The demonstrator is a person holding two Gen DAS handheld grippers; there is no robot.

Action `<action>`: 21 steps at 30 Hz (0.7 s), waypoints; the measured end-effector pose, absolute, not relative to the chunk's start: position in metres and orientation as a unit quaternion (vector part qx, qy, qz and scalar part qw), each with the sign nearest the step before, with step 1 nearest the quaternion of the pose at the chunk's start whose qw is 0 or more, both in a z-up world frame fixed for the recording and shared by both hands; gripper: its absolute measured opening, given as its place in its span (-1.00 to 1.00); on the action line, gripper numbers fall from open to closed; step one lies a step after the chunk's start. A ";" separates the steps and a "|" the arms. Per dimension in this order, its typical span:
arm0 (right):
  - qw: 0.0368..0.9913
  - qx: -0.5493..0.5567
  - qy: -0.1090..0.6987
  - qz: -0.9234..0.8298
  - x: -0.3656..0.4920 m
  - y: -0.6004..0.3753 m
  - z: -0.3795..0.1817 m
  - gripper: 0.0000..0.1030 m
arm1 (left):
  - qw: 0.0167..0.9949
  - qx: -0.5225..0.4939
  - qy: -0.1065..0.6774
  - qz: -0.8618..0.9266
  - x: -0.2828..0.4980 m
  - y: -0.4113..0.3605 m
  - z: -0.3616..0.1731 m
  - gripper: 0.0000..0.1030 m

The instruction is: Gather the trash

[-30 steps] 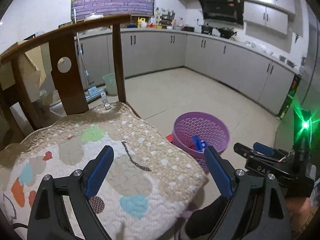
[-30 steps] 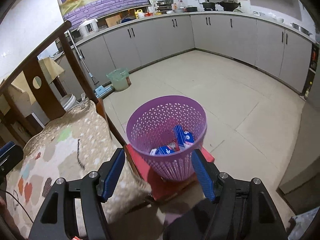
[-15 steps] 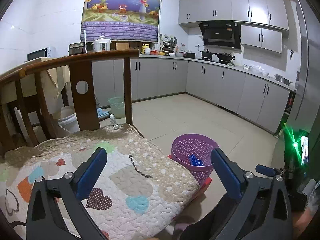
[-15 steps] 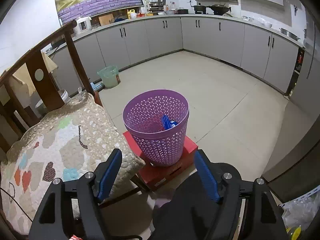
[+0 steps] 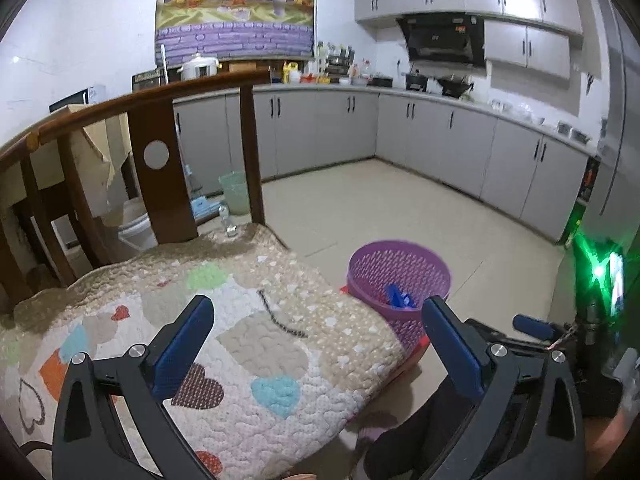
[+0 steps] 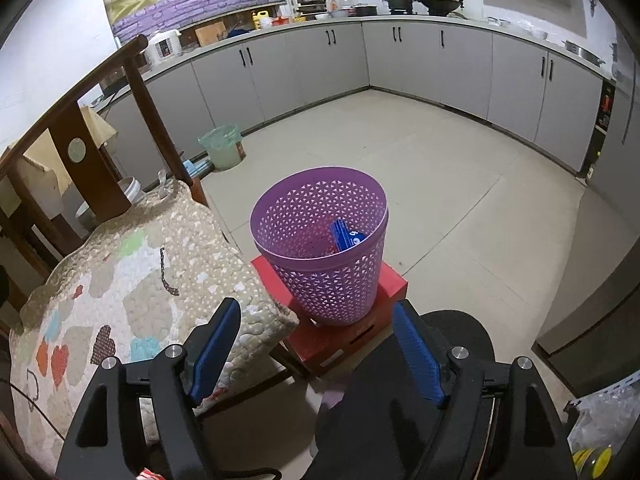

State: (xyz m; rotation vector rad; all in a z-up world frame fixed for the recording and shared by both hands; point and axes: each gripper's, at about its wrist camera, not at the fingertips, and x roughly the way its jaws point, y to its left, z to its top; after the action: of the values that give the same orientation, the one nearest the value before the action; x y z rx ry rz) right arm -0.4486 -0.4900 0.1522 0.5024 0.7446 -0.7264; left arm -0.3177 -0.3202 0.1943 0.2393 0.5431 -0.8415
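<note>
Beside the quilted chair seat (image 6: pixel 132 276) we find the purple basket (image 6: pixel 324 248), which serves as our landmark; it stands on a red box (image 6: pixel 348 328) that lifts its rim nearly level with the seat, presumably so trash can be dropped in without a deep reach; inside the basket, against its far wall, lie blue packets (image 6: pixel 346 236), so that part of the collecting looks done; our left hand-held gripper (image 5: pixel 316 344) hangs above the seat on the chair side of the basket, jaws spread fully wide with nothing between them; our right hand-held gripper (image 6: pixel 316 352) hovers on the near side of the basket, above the box, its jaws opening and likewise empty; we judge that both are free for the next piece; we see no loose trash on the seat; a clear bag (image 6: pixel 604 420) sits well off to the basket's right.
</note>
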 end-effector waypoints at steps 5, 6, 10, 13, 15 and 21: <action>0.839 0.227 0.366 -0.333 -0.443 -0.486 0.144 0.59 | 0.868 0.134 0.281 -0.387 -0.314 -0.333 0.183 1.00; 0.840 0.225 0.366 -0.332 -0.443 -0.486 0.143 0.59 | 0.866 0.141 0.286 -0.385 -0.314 -0.336 0.180 1.00; 0.840 0.222 0.359 -0.341 -0.448 -0.489 0.141 0.59 | 0.860 0.163 0.305 -0.376 -0.312 -0.349 0.170 1.00; 0.836 0.232 0.361 -0.343 -0.450 -0.496 0.136 0.59 | 0.856 0.169 0.321 -0.369 -0.310 -0.354 0.164 1.00; 0.833 0.236 0.362 -0.344 -0.452 -0.500 0.134 0.59 | 0.854 0.174 0.330 -0.363 -0.309 -0.357 0.159 1.00; 0.831 0.235 0.361 -0.350 -0.458 -0.503 0.130 0.59 | 0.848 0.191 0.340 -0.358 -0.311 -0.369 0.153 1.00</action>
State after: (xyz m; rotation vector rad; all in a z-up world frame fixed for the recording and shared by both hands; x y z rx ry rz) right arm -0.4585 -0.5028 0.1305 0.4994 0.7657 -0.7432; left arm -0.3112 -0.3685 0.1531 0.4026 0.7175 -0.7553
